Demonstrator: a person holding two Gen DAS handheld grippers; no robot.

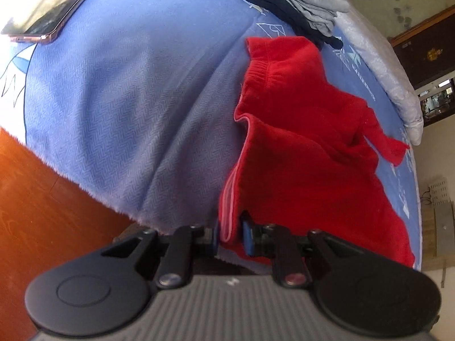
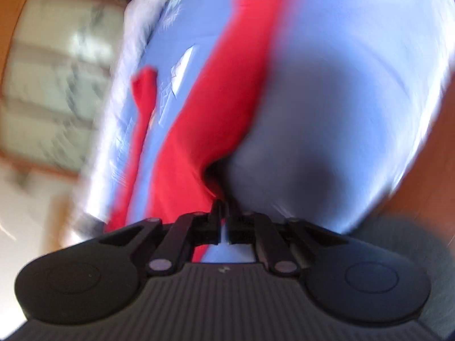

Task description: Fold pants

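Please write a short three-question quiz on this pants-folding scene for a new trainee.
1. True or false: the left tool is closed on an edge of the red pants.
2. What lies at the far corner of the blue blanket, up in the left wrist view? A) a phone B) a book C) a mug
3. Fill in: beyond the red pants lies a pile of dark and ____ clothes.

Key: 1 true; 2 A, the phone; 3 grey.
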